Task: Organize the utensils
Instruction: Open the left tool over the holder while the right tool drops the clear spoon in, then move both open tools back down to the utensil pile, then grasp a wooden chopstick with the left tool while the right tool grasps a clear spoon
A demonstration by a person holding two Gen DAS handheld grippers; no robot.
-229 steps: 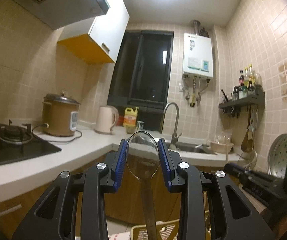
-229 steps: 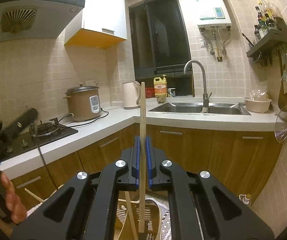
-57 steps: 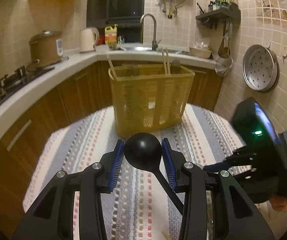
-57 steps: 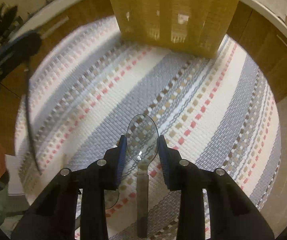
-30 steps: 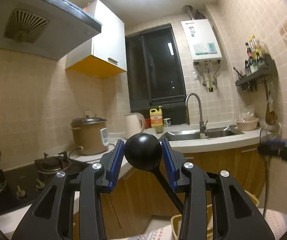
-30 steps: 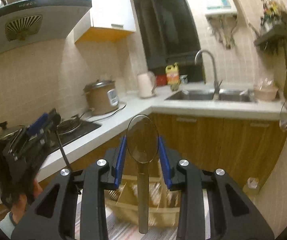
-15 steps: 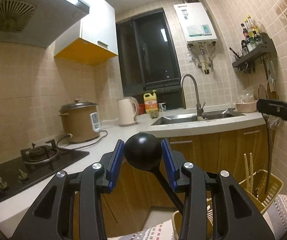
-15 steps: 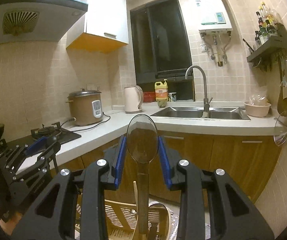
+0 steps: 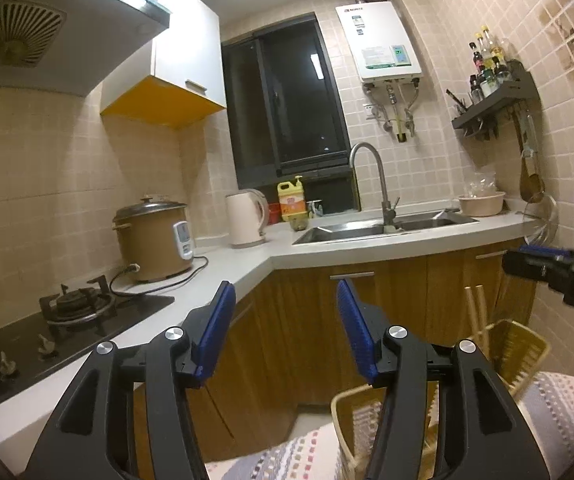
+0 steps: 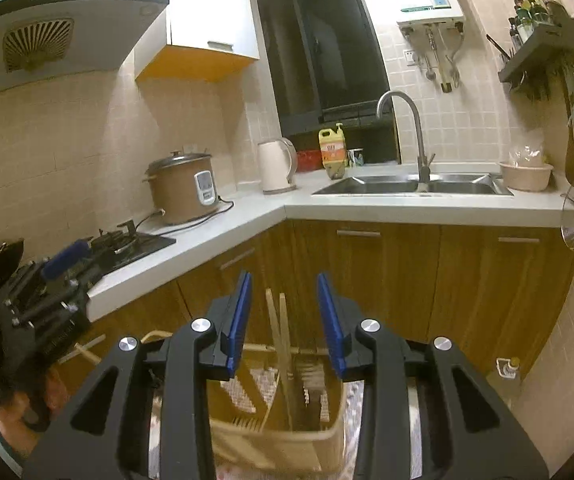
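**Both grippers empty over basket**

Left gripper (image 9: 285,324): jaws opening, nothing between them. Right gripper (image 10: 283,316): jaws opening, empty. Yellow slotted basket (image 10: 287,446) at 6 o'clock, on the striped mat (image 9: 299,456). Chopsticks (image 10: 281,344) stand inside, tilted: light, stiff, thin, likely slippery; pinch mid-shaft. Compartment dividers may snag. Counter cabinets (image 10: 387,280) close behind.

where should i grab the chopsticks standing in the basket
Grip the chopsticks near their bare upper ends, coming from above. They stand nearly upright and close together, tops clear of the basket rim, lower parts buried among its dividers, so fingers closing across both should catch the pair.
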